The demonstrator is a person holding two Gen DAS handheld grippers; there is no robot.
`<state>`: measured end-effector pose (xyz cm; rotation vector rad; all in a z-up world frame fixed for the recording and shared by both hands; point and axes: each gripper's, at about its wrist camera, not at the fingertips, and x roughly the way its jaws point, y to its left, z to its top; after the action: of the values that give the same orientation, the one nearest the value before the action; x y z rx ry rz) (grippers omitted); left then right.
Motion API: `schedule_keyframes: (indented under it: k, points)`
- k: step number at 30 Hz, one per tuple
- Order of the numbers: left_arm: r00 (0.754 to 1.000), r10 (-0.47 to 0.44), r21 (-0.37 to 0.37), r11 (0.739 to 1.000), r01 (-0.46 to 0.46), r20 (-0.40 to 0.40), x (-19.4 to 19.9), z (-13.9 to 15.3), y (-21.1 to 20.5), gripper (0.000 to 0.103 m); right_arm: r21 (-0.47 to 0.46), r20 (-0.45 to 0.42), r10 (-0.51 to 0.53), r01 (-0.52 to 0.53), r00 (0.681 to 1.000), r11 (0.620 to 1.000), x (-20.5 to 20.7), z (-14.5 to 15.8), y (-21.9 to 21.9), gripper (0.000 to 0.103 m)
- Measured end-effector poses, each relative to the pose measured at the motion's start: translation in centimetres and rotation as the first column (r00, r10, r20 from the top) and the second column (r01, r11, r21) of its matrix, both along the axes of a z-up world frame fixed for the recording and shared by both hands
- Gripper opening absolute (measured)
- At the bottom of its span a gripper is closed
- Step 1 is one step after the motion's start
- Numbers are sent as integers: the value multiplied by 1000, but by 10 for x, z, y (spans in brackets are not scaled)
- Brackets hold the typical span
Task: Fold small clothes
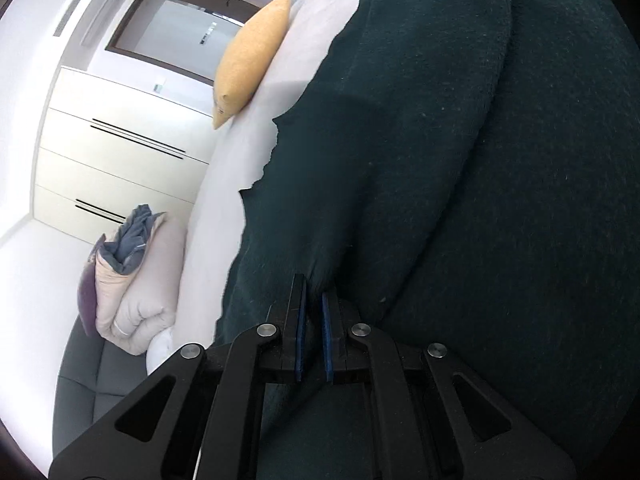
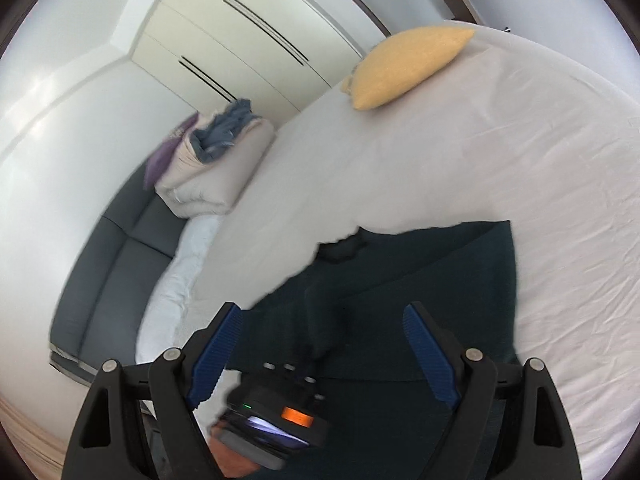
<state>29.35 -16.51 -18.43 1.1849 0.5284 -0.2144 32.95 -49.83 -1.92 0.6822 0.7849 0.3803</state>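
A dark green garment (image 1: pixel 440 160) lies on the white bed sheet (image 1: pixel 224 200) and fills most of the left wrist view. My left gripper (image 1: pixel 314 300) is shut on a pinched fold of it, the cloth bunching between the blue pads. In the right wrist view the same garment (image 2: pixel 420 300) lies partly folded on the sheet (image 2: pixel 440 152). My right gripper (image 2: pixel 324 320) is open and empty above it, jaws spread wide. The left gripper's body (image 2: pixel 276 412) shows below, between the right jaws, touching the garment.
A yellow cushion (image 2: pixel 408 66) lies at the far end of the bed. A pile of folded bedding and clothes (image 2: pixel 212 160) sits on a grey sofa (image 2: pixel 116 264) left of the bed. White wardrobes (image 2: pixel 248 28) stand behind.
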Motion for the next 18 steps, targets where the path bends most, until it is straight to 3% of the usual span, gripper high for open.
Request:
schedule_keyframes:
  k: [2, 5, 7, 14, 18]
  points:
    - [1000, -3, 3, 1000, 3, 7, -1, 0, 3, 6, -8, -35, 57, -57, 998, 998, 9, -8, 11, 86]
    - [1000, 25, -41, 999, -25, 7, -1, 5, 11, 6, -42, -101, 144, -148, 984, 988, 32, -30, 42, 86]
    - [999, 46, -94, 995, -46, 0, 0, 7, 19, 6, -13, -162, 161, -165, 973, 986, 50, -48, 54, 86]
    - [997, 73, -230, 970, -75, -17, 1, 9, 29, 6, 56, -355, 126, -113, 926, 992, 95, -118, 76, 81]
    - [997, 76, -278, 958, -78, -17, -1, 9, 34, 6, 138, -372, 138, -93, 918, 986, 109, -139, 84, 73]
